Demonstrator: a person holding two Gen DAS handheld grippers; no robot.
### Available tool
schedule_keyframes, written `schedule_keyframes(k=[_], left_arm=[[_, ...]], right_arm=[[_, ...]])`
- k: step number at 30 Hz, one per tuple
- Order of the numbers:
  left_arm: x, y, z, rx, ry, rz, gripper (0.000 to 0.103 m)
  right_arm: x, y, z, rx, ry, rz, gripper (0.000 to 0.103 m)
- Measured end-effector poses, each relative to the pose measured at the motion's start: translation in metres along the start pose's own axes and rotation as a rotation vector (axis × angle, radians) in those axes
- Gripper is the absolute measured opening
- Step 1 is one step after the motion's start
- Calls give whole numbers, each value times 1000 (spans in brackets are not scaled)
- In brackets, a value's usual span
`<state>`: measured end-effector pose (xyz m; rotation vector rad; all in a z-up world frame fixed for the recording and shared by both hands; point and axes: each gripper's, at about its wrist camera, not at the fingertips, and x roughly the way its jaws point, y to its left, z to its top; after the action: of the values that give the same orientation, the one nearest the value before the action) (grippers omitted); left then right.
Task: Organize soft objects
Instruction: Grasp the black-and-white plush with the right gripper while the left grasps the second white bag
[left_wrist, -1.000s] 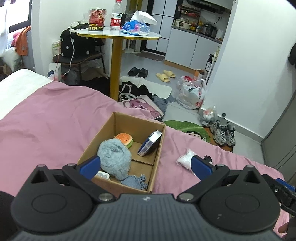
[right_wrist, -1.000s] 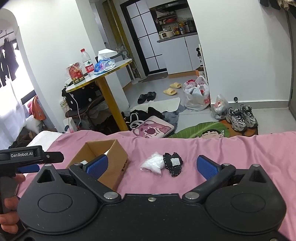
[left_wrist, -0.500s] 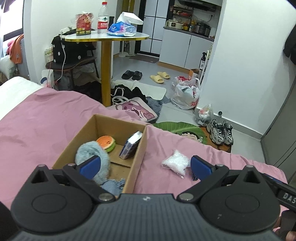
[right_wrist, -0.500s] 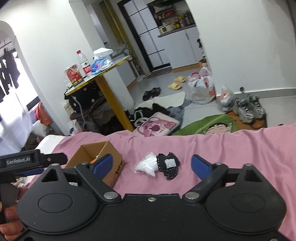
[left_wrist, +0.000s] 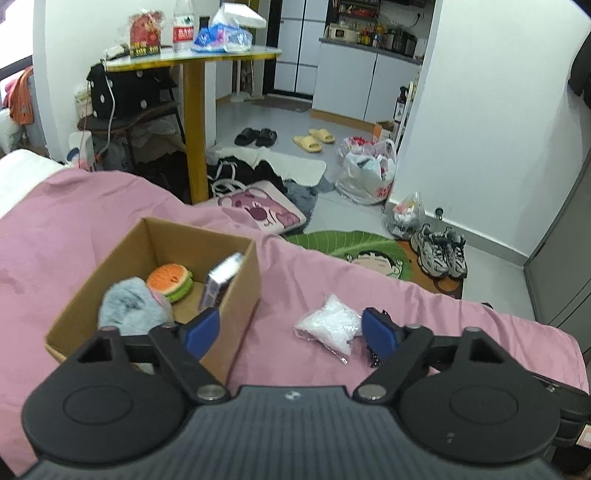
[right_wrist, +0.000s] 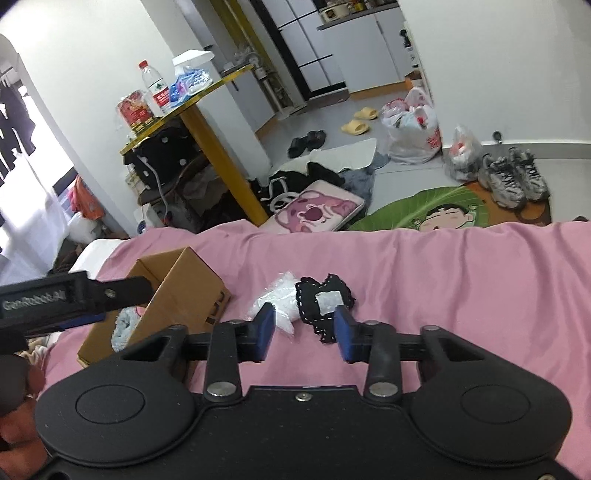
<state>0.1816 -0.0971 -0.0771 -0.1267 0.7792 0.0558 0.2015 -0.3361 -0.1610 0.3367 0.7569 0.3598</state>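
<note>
At your nine o'clock the cardboard box (left_wrist: 236, 295) is sitting on the pink bedspread (left_wrist: 74, 229), already holding soft things, and your left gripper (left_wrist: 291, 334) is closing on air beside it. At twelve o'clock, the white plastic packet (right_wrist: 275, 297) and the black lace piece (right_wrist: 325, 299) are lying touching each other. Your right gripper (right_wrist: 304, 332) is closing just short of the lace, pinching nothing yet; I'd push farther forward so you're gathering only one item.

Left wrist view angled down over pink bed (left_wrist: 303, 280), right wrist view likewise, both sharing cardboard box (left_wrist: 236, 295), near
</note>
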Motion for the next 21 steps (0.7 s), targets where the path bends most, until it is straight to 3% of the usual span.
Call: schedule_keyframes(k=[2, 5, 12, 21], left_arm=[[9, -3, 0, -17, 34, -19, 79], [21, -14, 2, 15, 18, -1, 79], [63, -25, 5, 3, 66, 21, 74], [106, -32, 3, -52, 86, 48, 66]], right_arm=[[7, -1, 2, -2, 13, 18, 36], [18, -2, 2, -37, 32, 37, 40], [49, -14, -7, -52, 105, -11, 47], [82, -20, -6, -90, 124, 2, 52]])
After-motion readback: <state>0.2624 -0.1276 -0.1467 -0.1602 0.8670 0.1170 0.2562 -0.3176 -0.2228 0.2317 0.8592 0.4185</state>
